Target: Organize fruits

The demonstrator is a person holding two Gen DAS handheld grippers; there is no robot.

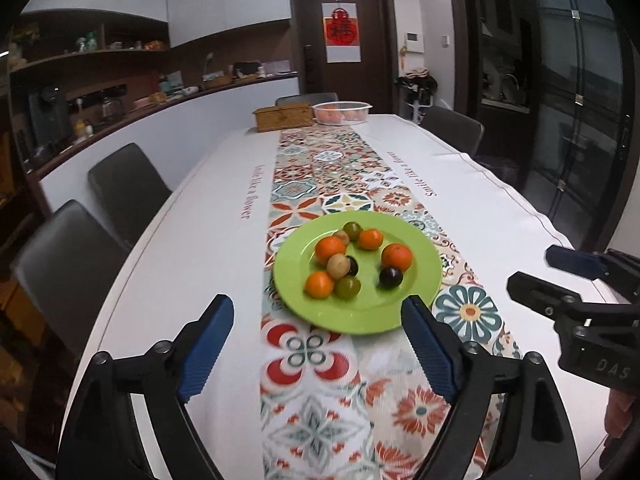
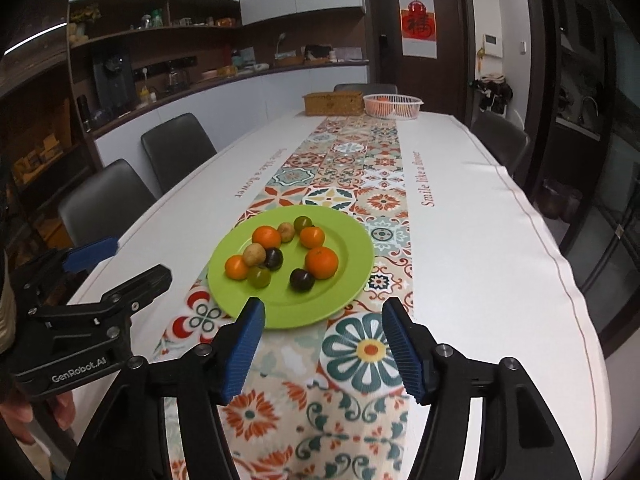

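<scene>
So the fruits are all sitting on a green plate (image 1: 362, 312) on the patterned runner (image 2: 348, 168): four oranges (image 2: 321, 262), a couple of dark plums (image 2: 301, 279), green ones and brownish ones. The left gripper (image 1: 318, 316) and right gripper (image 2: 324, 318) both hover just short of the plate's near rim, fingers spread wide apart, holding nothing. A white basket (image 2: 393, 106) sits at the table's far end.

tablecloth (image 2: 460, 216): "Smile like a flower" | left gripper (image 2: 116, 260): "GenRobot.AI"
</scene>
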